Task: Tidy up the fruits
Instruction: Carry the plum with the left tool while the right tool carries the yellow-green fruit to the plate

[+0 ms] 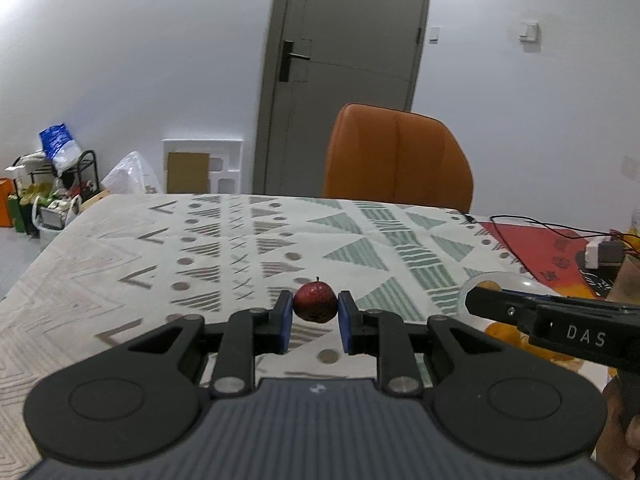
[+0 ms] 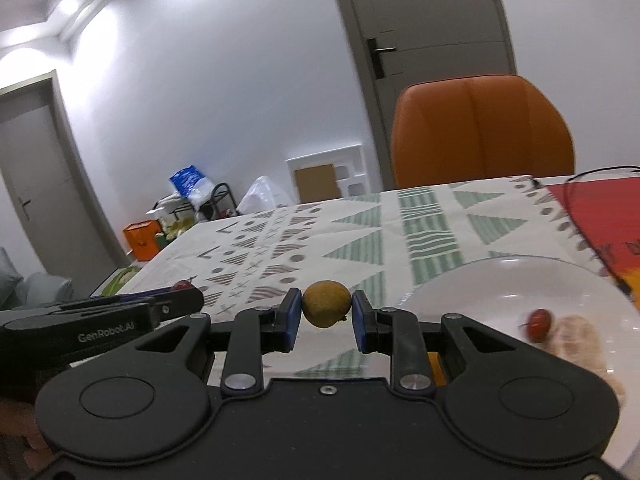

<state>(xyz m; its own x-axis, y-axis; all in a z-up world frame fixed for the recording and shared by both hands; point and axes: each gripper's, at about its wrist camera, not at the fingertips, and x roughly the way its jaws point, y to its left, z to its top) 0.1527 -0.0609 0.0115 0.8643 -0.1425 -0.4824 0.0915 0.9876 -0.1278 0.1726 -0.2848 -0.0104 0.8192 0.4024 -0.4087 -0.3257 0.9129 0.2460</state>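
A red fruit [image 1: 315, 301] and a yellow fruit [image 2: 326, 303] are held pinched in the left gripper [image 1: 314, 322] and right gripper [image 2: 326, 322]; the white plate [image 2: 460, 292], apparently just right of the right fingers [image 2: 362, 322], is nearer that hand.

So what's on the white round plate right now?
On the white round plate: one small red fruit beside a pale, blurred piece of food. The right gripper body covers the plate's near-left part, so anything there is hidden.

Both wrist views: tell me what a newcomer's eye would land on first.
First, the fruit pinched in each gripper: a small red fruit in the left gripper and a yellow-green round fruit in the right gripper, both above the patterned tablecloth. Next, the orange chair behind the table, and the white plate at right, holding more fruit.
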